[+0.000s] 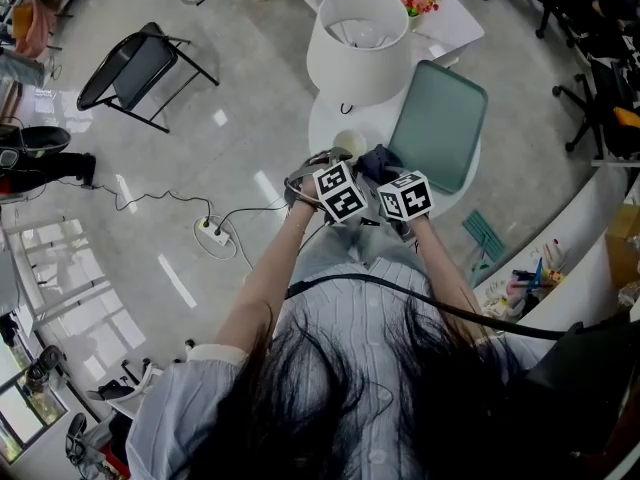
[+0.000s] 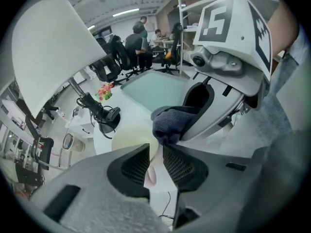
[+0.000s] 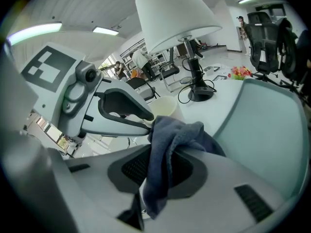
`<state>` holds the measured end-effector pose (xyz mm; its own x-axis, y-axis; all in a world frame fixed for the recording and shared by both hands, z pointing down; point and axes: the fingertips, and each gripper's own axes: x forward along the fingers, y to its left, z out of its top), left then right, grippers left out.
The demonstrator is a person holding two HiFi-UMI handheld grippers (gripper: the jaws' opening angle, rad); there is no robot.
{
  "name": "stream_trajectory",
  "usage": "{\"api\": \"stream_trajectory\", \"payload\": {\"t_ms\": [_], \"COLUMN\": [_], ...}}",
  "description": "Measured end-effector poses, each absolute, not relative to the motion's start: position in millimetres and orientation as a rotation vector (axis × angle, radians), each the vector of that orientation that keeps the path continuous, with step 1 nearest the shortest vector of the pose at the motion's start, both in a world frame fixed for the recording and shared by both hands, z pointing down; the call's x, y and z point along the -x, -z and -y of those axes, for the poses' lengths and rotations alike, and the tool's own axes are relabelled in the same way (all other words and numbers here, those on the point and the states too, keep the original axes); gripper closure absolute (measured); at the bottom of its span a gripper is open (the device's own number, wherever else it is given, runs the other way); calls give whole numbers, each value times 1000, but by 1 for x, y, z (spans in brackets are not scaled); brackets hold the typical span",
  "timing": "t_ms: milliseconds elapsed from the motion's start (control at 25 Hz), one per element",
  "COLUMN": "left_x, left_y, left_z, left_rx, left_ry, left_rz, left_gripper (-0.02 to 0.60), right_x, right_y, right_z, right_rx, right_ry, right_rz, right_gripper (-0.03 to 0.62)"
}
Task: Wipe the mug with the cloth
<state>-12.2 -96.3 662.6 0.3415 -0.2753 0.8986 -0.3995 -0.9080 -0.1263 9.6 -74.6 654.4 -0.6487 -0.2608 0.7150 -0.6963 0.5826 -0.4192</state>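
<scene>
A cream mug (image 1: 349,145) stands at the near edge of the round white table (image 1: 325,120). My left gripper (image 1: 334,171) is shut on the mug (image 2: 130,141), with a pale part of it, apparently the handle, pinched between the jaws. The left gripper (image 2: 155,154) meets my right gripper (image 2: 190,116) over the mug. The right gripper (image 3: 163,155) is shut on a dark blue cloth (image 3: 174,130), which bunches above the jaws and hangs down between them. The cloth (image 2: 169,124) touches the mug's rim (image 3: 165,108). In the head view the cloth (image 1: 377,159) lies right of the mug.
A table lamp with a large white shade (image 1: 358,43) stands just behind the mug, its black base (image 3: 200,94) and cable on the table. A green mat (image 1: 437,123) lies to the right. A black chair (image 1: 135,70) and a power strip (image 1: 215,232) are on the floor at left.
</scene>
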Motion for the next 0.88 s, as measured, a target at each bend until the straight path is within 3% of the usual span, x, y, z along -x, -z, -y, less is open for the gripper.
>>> {"api": "stream_trajectory", "payload": {"t_ms": [320, 880], "left_x": [10, 6], "left_y": [-664, -665], "left_z": [102, 82], "left_rx": [-2471, -2616], "left_ry": [-1645, -1771], "left_rz": [625, 220], "left_gripper": [509, 538], "right_x": [-12, -19], "right_y": [-652, -650], "right_z": [78, 79], "right_rx": [-799, -825], "right_ry": [-977, -997], "right_rz": [2211, 2212], "right_gripper": [508, 508]}}
